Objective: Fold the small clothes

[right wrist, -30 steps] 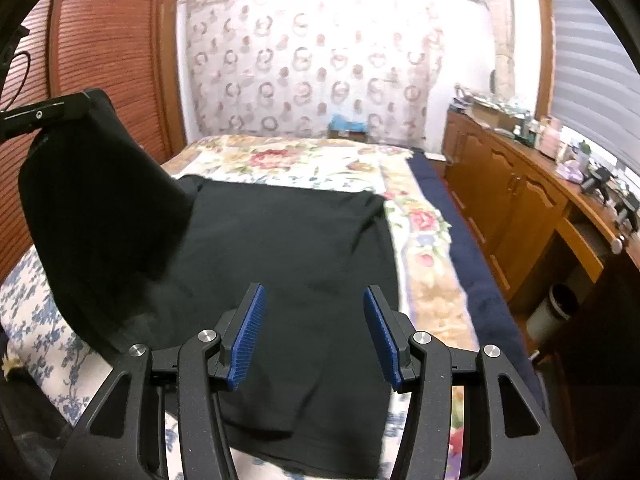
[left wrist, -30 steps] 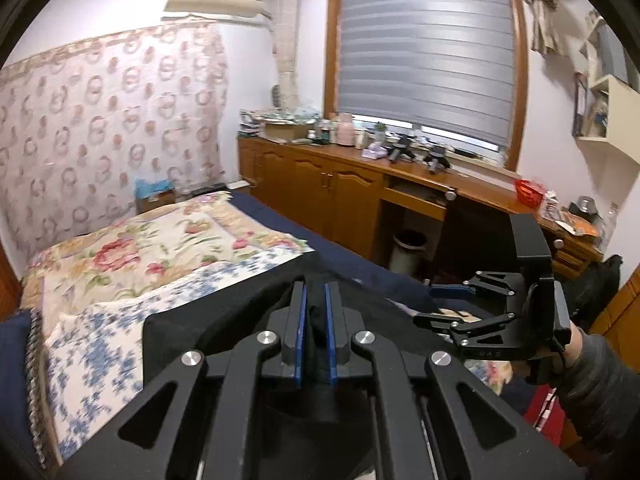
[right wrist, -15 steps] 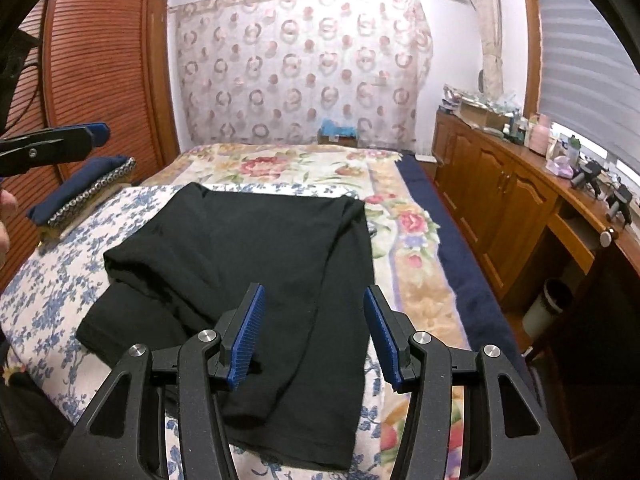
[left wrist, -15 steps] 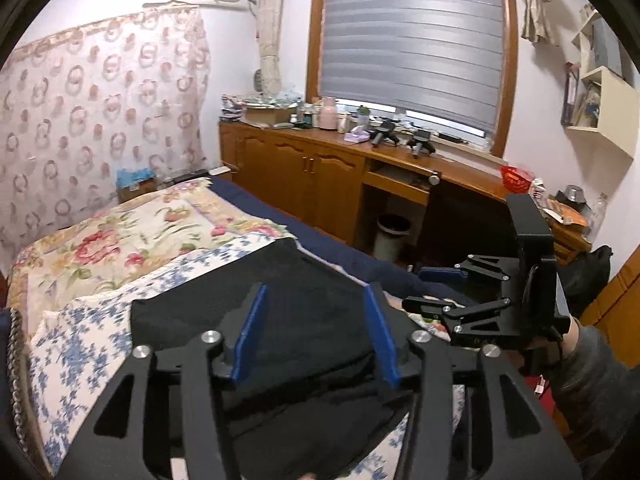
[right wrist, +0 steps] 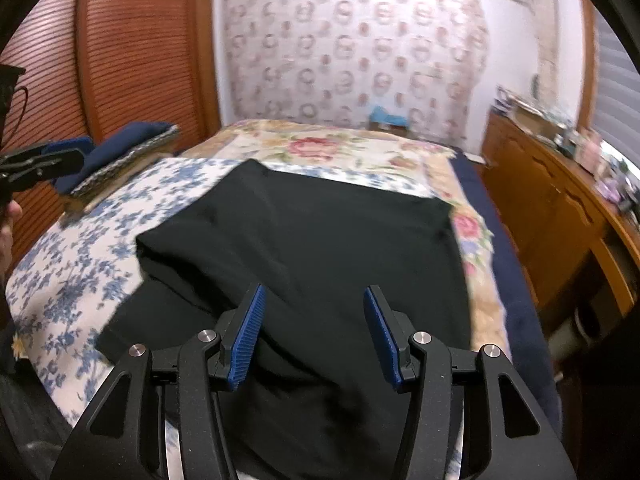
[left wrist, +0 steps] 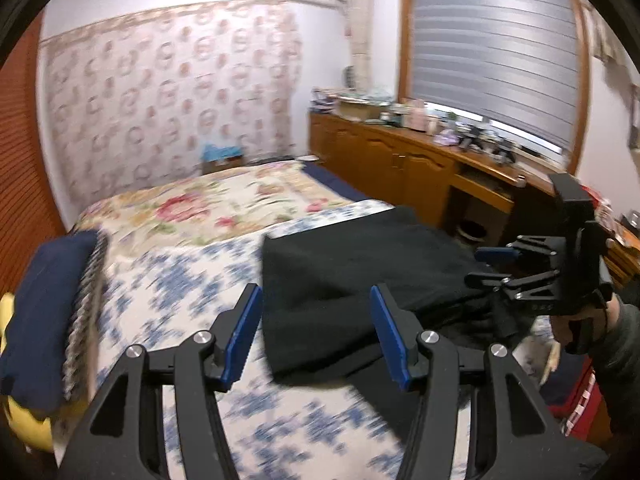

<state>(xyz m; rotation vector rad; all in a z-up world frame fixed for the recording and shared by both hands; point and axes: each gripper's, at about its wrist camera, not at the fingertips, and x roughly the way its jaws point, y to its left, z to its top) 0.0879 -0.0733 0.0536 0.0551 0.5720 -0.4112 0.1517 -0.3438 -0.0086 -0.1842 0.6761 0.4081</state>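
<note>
garment [right wrist: 320, 248], black, lies on the blue-flowered part of the bed [left wrist: 192, 288], one side folded over onto itself so a doubled layer shows at its left edge. left gripper [left wrist: 316, 332] hovers near that folded edge with its fingers spread and nothing between them; right gripper [right wrist: 312, 336] hangs over the near hem, fingers likewise apart and empty. likely risks: a pinch taking only the top layer would drag the fold open, and the soft bedding may bunch under the cloth, skewing the next crease.
</note>
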